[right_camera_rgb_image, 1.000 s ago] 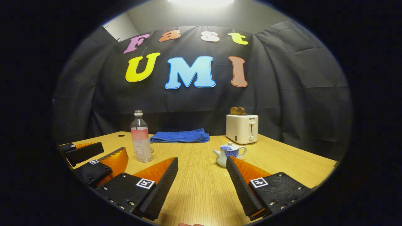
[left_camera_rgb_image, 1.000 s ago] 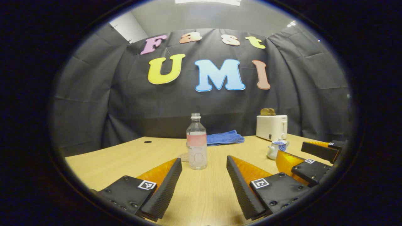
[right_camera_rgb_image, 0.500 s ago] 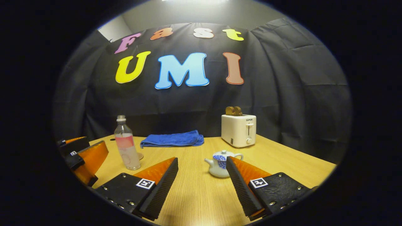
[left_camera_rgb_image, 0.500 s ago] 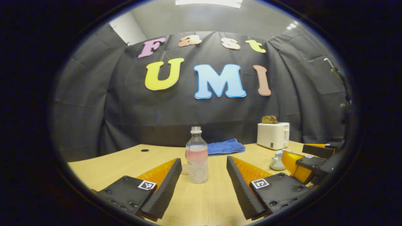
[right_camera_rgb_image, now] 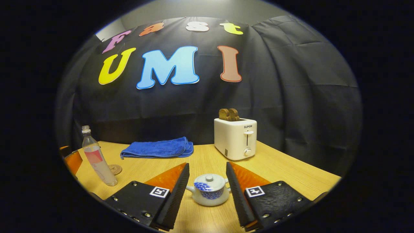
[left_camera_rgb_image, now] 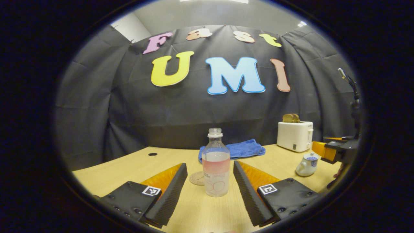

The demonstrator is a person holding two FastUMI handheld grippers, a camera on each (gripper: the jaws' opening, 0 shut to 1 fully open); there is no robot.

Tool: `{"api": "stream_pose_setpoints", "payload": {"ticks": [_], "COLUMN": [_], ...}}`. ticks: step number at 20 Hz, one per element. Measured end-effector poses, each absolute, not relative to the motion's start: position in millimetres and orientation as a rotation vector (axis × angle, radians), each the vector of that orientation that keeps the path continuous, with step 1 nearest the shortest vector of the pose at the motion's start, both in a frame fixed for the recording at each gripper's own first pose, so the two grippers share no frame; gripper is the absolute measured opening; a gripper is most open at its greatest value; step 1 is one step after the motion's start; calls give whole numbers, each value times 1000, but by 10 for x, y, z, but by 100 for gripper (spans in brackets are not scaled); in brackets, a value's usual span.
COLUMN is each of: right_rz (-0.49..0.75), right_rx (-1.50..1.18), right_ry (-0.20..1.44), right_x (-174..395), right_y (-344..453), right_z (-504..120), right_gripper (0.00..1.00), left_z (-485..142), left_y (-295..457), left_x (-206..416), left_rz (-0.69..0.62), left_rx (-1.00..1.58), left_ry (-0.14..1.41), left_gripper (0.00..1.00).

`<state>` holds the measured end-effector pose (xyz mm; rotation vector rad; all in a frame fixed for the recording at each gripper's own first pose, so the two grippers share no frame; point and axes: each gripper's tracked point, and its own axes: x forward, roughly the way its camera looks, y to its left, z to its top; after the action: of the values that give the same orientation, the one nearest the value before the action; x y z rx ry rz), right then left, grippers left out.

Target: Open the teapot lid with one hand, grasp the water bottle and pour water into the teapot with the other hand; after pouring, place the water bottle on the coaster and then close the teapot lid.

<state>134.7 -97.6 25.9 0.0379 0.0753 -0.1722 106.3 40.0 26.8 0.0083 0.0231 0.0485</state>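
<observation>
Straddling bottle (left_camera_rgb_image: pixel 215 171) and teapot (right_camera_rgb_image: pixel 209 189); both grippers (left_camera_rgb_image: pixel 210 191) (right_camera_rgb_image: pixel 207 194) agape, nothing held; centre on lid knob (right_camera_rgb_image: pixel 209 177) before closing.

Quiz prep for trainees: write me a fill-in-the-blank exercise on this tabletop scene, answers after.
1. The teapot sits between the open fingers of the ____ gripper.
2. The teapot's lid is ____ the pot.
3. Bread sticks out of the ____.
4. The water bottle has no ____ on its neck.

Answers: right; on; toaster; cap

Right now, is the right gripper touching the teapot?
Apart. The right gripper view shows the open right gripper flanking the teapot, table visible either side.
</observation>
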Motion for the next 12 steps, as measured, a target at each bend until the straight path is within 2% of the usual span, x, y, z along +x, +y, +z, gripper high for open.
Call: {"api": "stream_pose_setpoints", "payload": {"ticks": [1, 3, 4, 7, 12], "right_rz": [-170, -179, -183, -192, -182], "right_rx": [20, -18, -24, -12, -32], "right_ry": [83, 97, 103, 134, 168], "right_x": [1411, 1496, 1495, 1560, 1574], "right_y": [-985, -1010, -1026, -1056, -1052], "right_z": [214, 192, 159, 65, -43], "right_gripper": [67, 67, 55, 32, 30], "left_z": [275, 290, 286, 285, 281], "left_y": [399, 400, 382, 361, 372], "left_x": [1093, 1145, 1171, 1233, 1289], "left_rz": [48, 46, 40, 26, 23], "left_rx": [13, 31, 35, 36, 35], "left_ry": [22, 19, 19, 23, 22], "left_gripper": [100, 100, 100, 100, 100]}}
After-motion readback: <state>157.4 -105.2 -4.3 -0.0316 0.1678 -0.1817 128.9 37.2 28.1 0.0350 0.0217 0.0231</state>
